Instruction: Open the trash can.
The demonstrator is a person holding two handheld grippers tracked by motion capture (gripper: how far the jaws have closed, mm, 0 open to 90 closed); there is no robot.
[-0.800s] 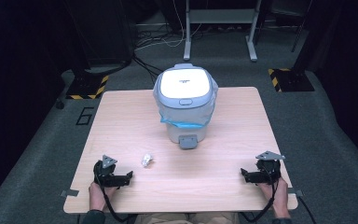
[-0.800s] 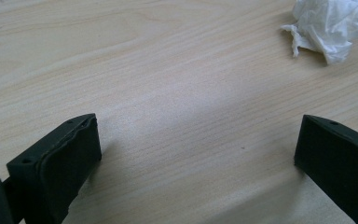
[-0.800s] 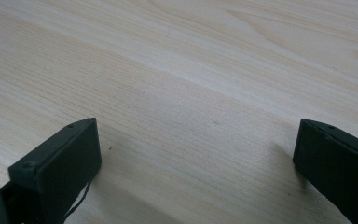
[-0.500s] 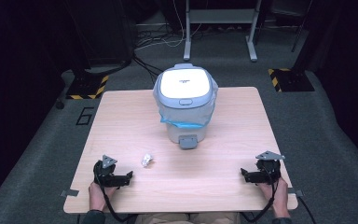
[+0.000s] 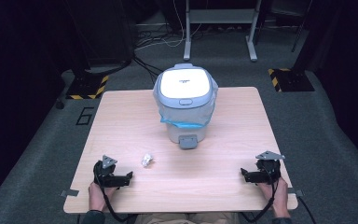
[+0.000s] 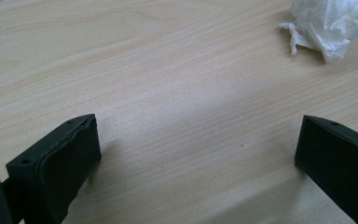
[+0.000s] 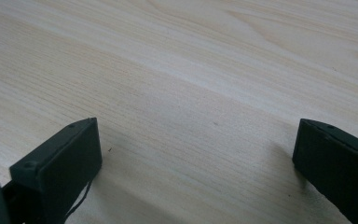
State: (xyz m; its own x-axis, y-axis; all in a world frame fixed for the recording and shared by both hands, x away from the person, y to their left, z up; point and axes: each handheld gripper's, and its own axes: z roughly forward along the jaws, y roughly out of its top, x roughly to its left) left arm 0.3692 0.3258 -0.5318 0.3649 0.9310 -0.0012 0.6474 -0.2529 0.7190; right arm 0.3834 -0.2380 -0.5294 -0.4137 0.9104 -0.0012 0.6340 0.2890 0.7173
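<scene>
In the high view, nothing of the work is showing as done yet: the crumpled tissue (image 5: 147,160) is lying loose on the worktop (image 5: 223,186), near the front and left of centre, while the bin (image 5: 186,105) with its lid shut and a blue-edged liner is standing at the far middle. The left gripper (image 5: 127,177) is resting near the front left edge, just beside the tissue but apart from it, and the right gripper (image 5: 244,174) is resting near the front right edge, well apart from both. I am judging that picking up the tissue and getting it into the bin are all still to come. Compared with the earlier high views, nothing is differing: both grippers, the tissue and the bin are sitting exactly where they were.

In the left gripper view, the fingers (image 6: 58,163) are standing wide open over bare wood, holding nothing, and the tissue (image 6: 328,23) is lying ahead at the far right.

In the right gripper view, the fingers (image 7: 60,161) are likewise standing wide open and empty, with plain worktop (image 7: 191,84) between them.
</scene>
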